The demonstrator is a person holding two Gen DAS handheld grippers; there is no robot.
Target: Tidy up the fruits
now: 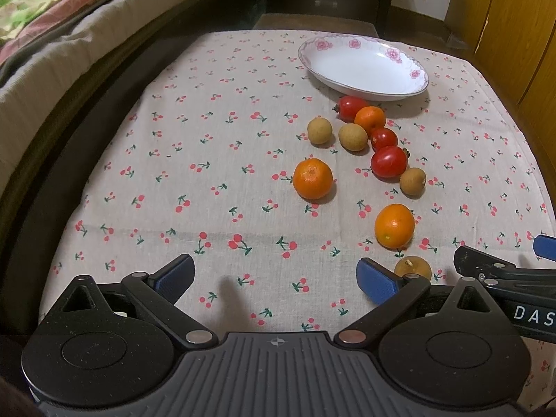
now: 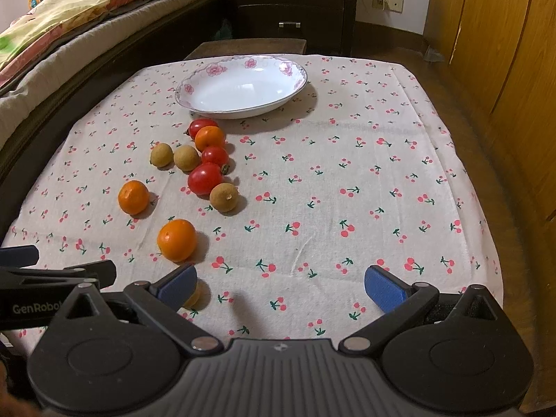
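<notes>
Cherry-printed cloth covers the counter [image 2: 347, 160], with a bed [image 2: 69, 34] running along my nine o'clock side and a dark chest of drawers [image 2: 295, 0] past the far edge at twelve. Wooden panels [image 2: 504, 69] close off the three o'clock side.

Nothing is sorted yet, as I judge it. The white dish [image 2: 243, 87] with pink flowers on its rim sits empty at twelve o'clock, and all the fruit lies loose on the cloth in a trail leading from it toward me. Just below the dish at its six o'clock, a red tomato [image 2: 202, 125] touches a small orange [image 2: 209, 138], then come two more tomatoes [image 2: 205, 178]. Two tan longans [image 2: 161, 154] sit side by side at nine o'clock of that cluster, and another longan [image 2: 224, 197] touches the nearest tomato. Two bigger oranges lie apart: one [image 2: 133, 197] out at nine o'clock, one [image 2: 177, 239] nearer me.

I hold both tools low and level at the near edge, I think so each has a clear line to the fruit. My left jaws [image 1: 276, 278] are spread wide over bare cloth. My right jaws [image 2: 281, 286] are spread wide too, holding nothing. A last longan [image 1: 413, 267] lies right between the two tools, half hidden behind a blue pad from either camera, so it looks the easiest first pick. The round fruit will likely roll if nudged, so I'd close squarely on it.
</notes>
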